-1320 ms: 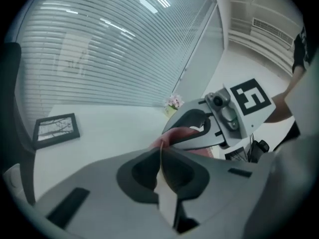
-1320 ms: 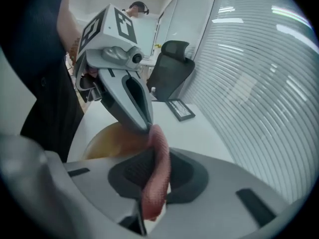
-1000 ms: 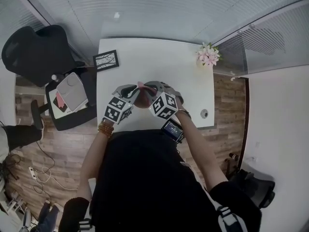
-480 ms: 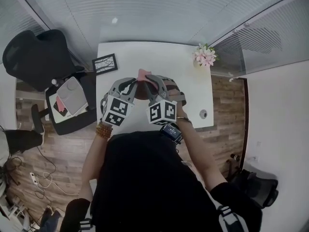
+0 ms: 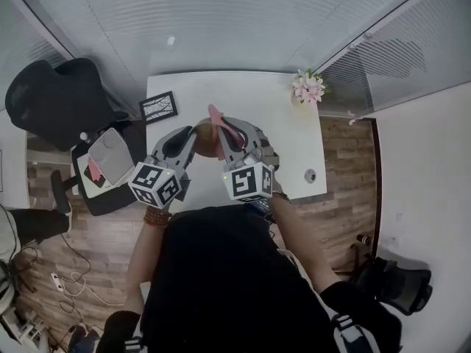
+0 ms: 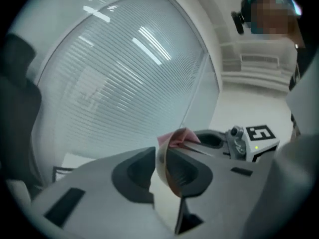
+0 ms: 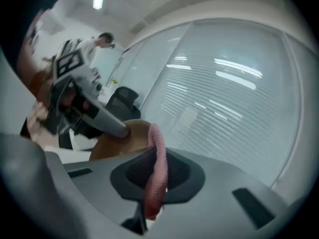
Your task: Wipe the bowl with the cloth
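So both grippers have come up a fair bit in the last second, and the brown wooden round bowl rode up with them, so it's now hanging in the air with the white worktop below it instead of sitting low near the front edge. The left gripper has the bowl's rim pinched between its jaws. They've just been opening a touch, but the rim is still right between the pads and the bowl isn't dropping, so that reads as a real hold. The right gripper has its jaws squeezed together on the pink textured cloth, which pokes up just beside the bowl's far rim. Can't tell if the cloth actually touches the bowl. Looks like the setup for an in-air wipe, and that thin rim grip could slip once the cloth starts pushing.
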Demonstrator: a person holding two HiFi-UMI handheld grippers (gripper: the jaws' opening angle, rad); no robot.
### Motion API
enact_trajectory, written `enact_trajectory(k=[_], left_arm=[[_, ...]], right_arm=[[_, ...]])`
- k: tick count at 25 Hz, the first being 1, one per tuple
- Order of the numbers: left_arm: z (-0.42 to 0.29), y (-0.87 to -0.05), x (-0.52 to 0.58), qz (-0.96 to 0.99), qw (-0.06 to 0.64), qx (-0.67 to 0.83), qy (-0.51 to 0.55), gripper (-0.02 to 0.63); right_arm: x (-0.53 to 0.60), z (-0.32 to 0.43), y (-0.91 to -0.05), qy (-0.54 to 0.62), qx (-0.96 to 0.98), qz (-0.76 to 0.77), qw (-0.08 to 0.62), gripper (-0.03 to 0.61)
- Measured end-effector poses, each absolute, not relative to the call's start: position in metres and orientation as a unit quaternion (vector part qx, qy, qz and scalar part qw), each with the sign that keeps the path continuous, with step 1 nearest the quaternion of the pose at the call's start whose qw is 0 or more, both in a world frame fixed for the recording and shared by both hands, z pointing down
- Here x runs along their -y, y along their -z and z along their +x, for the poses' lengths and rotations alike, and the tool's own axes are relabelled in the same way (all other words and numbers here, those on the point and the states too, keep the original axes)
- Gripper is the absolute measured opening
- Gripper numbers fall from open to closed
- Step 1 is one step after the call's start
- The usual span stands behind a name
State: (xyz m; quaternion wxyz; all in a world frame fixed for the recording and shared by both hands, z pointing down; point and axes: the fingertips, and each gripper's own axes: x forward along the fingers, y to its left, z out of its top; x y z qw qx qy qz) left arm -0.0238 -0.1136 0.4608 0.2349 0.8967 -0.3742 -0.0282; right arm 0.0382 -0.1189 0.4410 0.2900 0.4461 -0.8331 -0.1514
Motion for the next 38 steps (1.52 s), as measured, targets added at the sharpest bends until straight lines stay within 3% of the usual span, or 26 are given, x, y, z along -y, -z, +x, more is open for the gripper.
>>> enact_trajectory(k=[2,3,5,6,9,13,16,18,20,22,24,25,27,31,35,38], left_arm=[[-0.018,-0.467,0.107,0.913,0.165,0.368,-0.065,0.117],[-0.014,-0.469,0.104,0.916,0.133,0.364,-0.104,0.115],[-0.007,-0.468,0.100,0.915,0.091,0.365,-0.149,0.035],[-0.008,-0.465,0.100,0.911,0.087,0.375,-0.148,0.028],[-0.018,-0.452,0.109,0.897,0.156,0.408,-0.067,0.018],[-0.028,-0.432,0.121,0.848,0.325,0.403,0.110,0.034],[-0.034,-0.429,0.124,0.829,0.365,0.389,0.168,0.040],[-0.033,-0.439,0.123,0.851,0.335,0.388,0.117,0.046],[-0.030,-0.456,0.120,0.877,0.281,0.390,0.017,0.056],[-0.029,-0.471,0.117,0.888,0.217,0.397,-0.078,0.140],[-0.023,-0.476,0.114,0.892,0.172,0.395,-0.136,0.151],[-0.018,-0.476,0.113,0.893,0.159,0.393,-0.149,0.143],[-0.011,-0.475,0.114,0.891,0.153,0.399,-0.151,0.023],[-0.015,-0.454,0.124,0.878,0.228,0.421,-0.030,0.021],[-0.028,-0.435,0.127,0.823,0.386,0.374,0.185,0.061],[-0.028,-0.455,0.124,0.807,0.433,0.353,0.193,0.078]], right_arm=[[0.111,0.034,-0.446,0.244,0.816,0.393,0.347,0.015],[0.108,0.031,-0.445,0.281,0.806,0.372,0.364,0.015],[0.105,0.026,-0.439,0.327,0.794,0.349,0.376,0.017],[0.104,0.023,-0.435,0.337,0.790,0.349,0.374,0.017],[0.112,0.022,-0.423,0.317,0.794,0.392,0.341,0.018],[0.136,0.042,-0.416,0.168,0.816,0.506,0.224,0.031],[0.141,0.050,-0.425,0.052,0.833,0.527,0.162,0.027],[0.139,0.049,-0.430,0.073,0.839,0.504,0.190,0.020],[0.133,0.046,-0.431,0.169,0.828,0.467,0.259,0.017],[0.124,0.039,-0.431,0.258,0.812,0.419,0.313,0.017],[0.114,0.028,-0.433,0.313,0.804,0.371,0.344,0.017],[0.109,0.022,-0.434,0.331,0.800,0.354,0.353,0.017],[0.104,0.013,-0.433,0.350,0.793,0.345,0.360,0.018],[0.115,0.025,-0.415,0.310,0.789,0.434,0.306,0.020],[0.121,0.039,-0.394,0.199,0.811,0.516,0.192,0.020],[0.120,0.036,-0.403,0.183,0.817,0.504,0.214,0.021]])
